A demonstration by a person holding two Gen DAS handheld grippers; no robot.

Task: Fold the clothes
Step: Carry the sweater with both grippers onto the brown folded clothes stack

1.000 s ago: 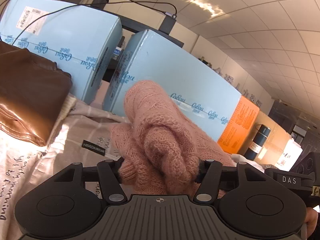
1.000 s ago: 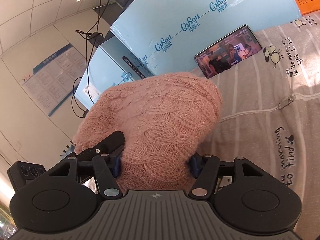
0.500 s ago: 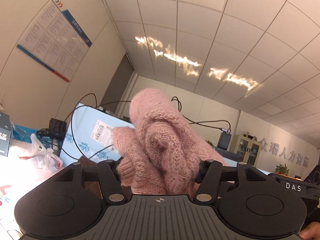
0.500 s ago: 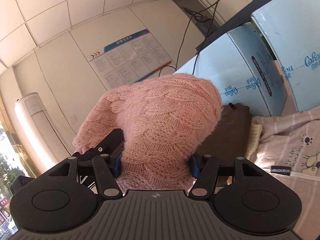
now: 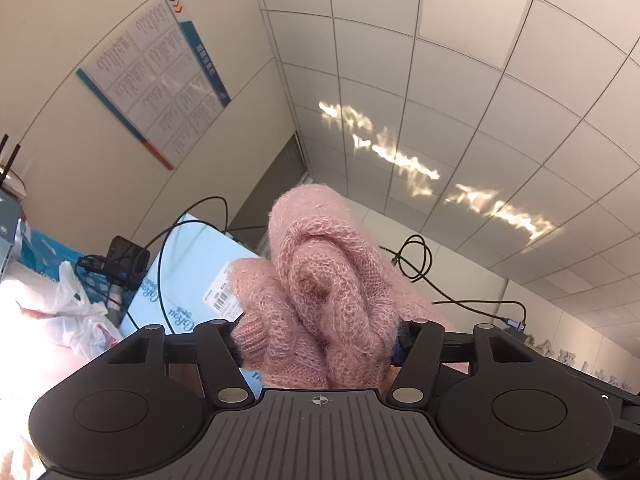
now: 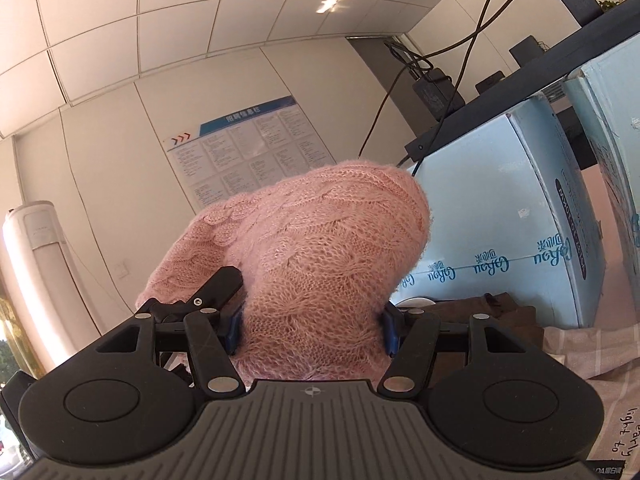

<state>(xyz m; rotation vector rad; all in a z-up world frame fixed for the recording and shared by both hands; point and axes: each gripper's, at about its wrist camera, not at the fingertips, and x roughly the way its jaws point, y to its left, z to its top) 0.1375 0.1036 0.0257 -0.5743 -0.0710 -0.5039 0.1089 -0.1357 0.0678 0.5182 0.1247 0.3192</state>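
A pink cable-knit sweater (image 5: pixel 320 288) bulges up between the fingers of my left gripper (image 5: pixel 318 342), which is shut on a thick bunch of it. In the right wrist view another bunch of the same pink sweater (image 6: pixel 320 256) fills the jaws of my right gripper (image 6: pixel 310 330), also shut on it. Both grippers are raised and look toward the wall and ceiling. The rest of the sweater hangs below, out of sight.
Light blue cartons (image 6: pixel 512 232) stand to the right, with brown clothing (image 6: pixel 500 312) and a striped sheet (image 6: pixel 592 356) at their foot. Cables (image 5: pixel 416 260) trail over a carton (image 5: pixel 196 280). White plastic bags (image 5: pixel 68 312) lie left. A notice board (image 6: pixel 248 144) hangs on the wall.
Both grippers have lifted and swung with the sweater still held. The views have gone from the bed sheet and cartons up to the wall, notice board and ceiling.
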